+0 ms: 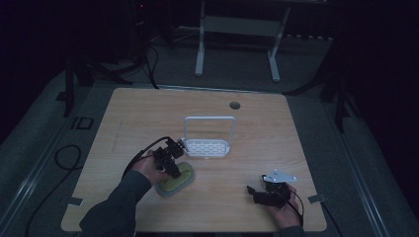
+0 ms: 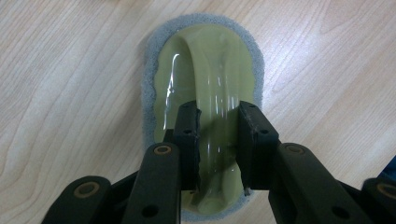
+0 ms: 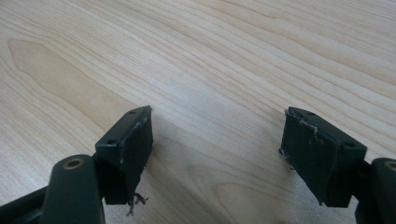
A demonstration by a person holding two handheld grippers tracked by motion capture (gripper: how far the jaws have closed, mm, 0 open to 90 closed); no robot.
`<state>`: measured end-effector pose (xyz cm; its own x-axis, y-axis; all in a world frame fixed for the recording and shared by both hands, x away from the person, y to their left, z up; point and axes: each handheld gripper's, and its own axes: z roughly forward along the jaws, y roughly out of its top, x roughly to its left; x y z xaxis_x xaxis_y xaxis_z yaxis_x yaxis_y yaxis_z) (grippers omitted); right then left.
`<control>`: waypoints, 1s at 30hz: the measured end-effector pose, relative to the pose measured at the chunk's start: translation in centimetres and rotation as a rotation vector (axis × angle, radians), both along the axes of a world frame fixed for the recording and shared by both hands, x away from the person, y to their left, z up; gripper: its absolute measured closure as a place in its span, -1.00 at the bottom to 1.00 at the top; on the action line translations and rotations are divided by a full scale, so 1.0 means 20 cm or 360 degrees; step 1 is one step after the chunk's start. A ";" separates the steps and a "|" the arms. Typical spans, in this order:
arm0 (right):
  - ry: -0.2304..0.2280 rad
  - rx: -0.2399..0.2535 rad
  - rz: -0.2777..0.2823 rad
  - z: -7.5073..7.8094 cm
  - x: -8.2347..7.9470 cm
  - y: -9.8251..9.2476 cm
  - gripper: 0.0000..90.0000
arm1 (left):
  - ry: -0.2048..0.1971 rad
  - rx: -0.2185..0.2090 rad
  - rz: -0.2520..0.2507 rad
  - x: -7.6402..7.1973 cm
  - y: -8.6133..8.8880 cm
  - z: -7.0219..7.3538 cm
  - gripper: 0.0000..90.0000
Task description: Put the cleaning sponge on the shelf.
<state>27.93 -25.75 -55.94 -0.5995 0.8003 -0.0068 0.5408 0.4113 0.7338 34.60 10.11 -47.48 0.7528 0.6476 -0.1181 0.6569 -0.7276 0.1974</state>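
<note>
Wooden bench (image 1: 257,148), pale grain, under dim light. White wire-handled rack (image 1: 207,140) sits near bench centre, handle upright. Just in front and to its left lies the scrubber (image 2: 205,70): oval grey scouring pad with a glossy olive-green plastic grip ridge on top, flat on the bench. Left gripper (image 2: 219,126) over the scrubber, fingers (image 2: 189,126) either side of the ridge, clamped against it. Right gripper (image 3: 217,149) low over bare bench at the front right, well apart from the scrubber; fingers (image 3: 133,149) wide apart, nothing between.
</note>
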 end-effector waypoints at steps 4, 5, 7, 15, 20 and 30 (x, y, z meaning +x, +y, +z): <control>0.0000 0.0000 0.0000 0.00 0.00 0.00 -0.46 | -0.0011 -0.0024 -0.0005 0.00 -0.01 0.01 0.60; 0.0000 0.0000 0.0000 0.00 0.00 0.00 -0.45 | -0.0017 -0.0026 -0.0014 0.01 -0.01 0.02 0.60; 0.0000 0.0000 0.0000 0.00 0.00 0.00 -0.45 | -0.0024 -0.0027 -0.0031 0.01 -0.01 0.03 0.60; 0.0000 0.0000 0.0000 0.00 0.00 0.00 -0.46 | -0.0089 -0.0045 -0.0075 0.02 -0.03 0.07 0.60; 0.0000 0.0000 0.0000 0.00 0.00 0.00 -0.45 | -0.0130 -0.0039 -0.0119 0.03 -0.05 0.10 0.60; 0.0000 0.0000 0.0000 0.00 0.00 0.00 -0.46 | -0.0185 -0.0026 -0.0220 0.06 -0.09 0.17 0.60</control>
<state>27.93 -25.75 -55.94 -0.5995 0.8003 -0.0069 0.5407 0.4113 0.7338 35.70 8.41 -44.11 0.8435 0.5359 -0.0351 0.5232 -0.8053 0.2788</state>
